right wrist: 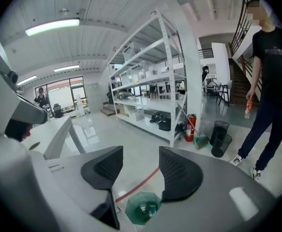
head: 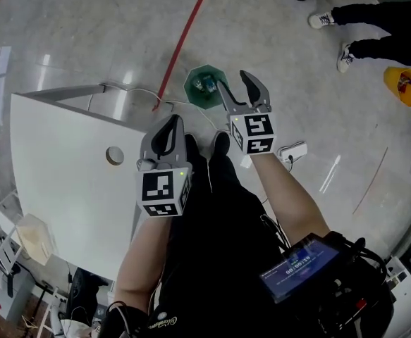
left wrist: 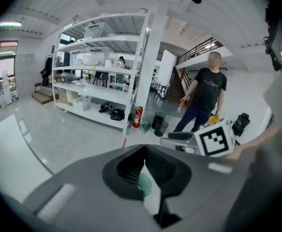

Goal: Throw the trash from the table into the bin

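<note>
The green bin (head: pixel 204 86) stands on the floor past the white table's (head: pixel 64 167) far corner, with a few small pieces of trash lying inside it. My right gripper (head: pixel 235 82) hangs just to the right of and above the bin, open and empty; in the right gripper view the bin (right wrist: pixel 143 208) shows below the gap between the jaws of this gripper (right wrist: pixel 141 164). My left gripper (head: pixel 170 123) sits over the table's right edge, shut with nothing visible in it. In its own view the left gripper (left wrist: pixel 144 149) has its tips together, and a sliver of the bin (left wrist: pixel 144 185) shows behind them.
A round hole (head: pixel 114 155) marks the tabletop. A red tape line (head: pixel 184 41) runs across the floor behind the bin, and a white power strip (head: pixel 293 150) lies to its right. A person's shoes (head: pixel 323 20) and a yellow object (head: pixel 402 84) are at far right. Shelving (left wrist: pixel 102 71) lines the room.
</note>
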Demonstrator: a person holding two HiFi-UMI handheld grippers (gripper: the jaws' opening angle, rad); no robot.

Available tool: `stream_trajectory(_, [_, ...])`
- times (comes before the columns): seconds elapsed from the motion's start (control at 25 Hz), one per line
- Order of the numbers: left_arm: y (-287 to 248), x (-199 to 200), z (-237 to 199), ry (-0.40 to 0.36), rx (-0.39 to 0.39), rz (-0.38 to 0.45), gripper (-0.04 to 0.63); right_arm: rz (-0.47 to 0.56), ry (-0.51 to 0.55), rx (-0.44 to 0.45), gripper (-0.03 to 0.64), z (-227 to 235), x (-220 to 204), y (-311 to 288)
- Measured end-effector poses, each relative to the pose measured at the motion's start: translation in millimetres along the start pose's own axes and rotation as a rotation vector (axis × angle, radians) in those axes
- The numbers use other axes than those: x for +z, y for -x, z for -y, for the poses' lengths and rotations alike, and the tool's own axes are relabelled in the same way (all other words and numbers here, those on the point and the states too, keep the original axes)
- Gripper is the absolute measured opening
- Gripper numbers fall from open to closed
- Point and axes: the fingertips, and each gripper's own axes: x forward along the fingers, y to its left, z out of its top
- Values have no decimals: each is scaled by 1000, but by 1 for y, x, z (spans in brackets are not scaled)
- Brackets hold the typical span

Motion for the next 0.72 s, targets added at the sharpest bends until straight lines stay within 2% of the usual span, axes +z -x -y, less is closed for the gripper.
stream_trajectory(0.28, [48,65,23,-31,-1,156,8,158,14,-10,98,-19,94,92])
stream_trajectory(0.56, [95,135,41,-85,-4,322,8,352,66,-5,37,-41,190,165])
stream_trajectory(0.72, [112,152,50,-99,-17,379,8,443,82,2,2,-47,217,195])
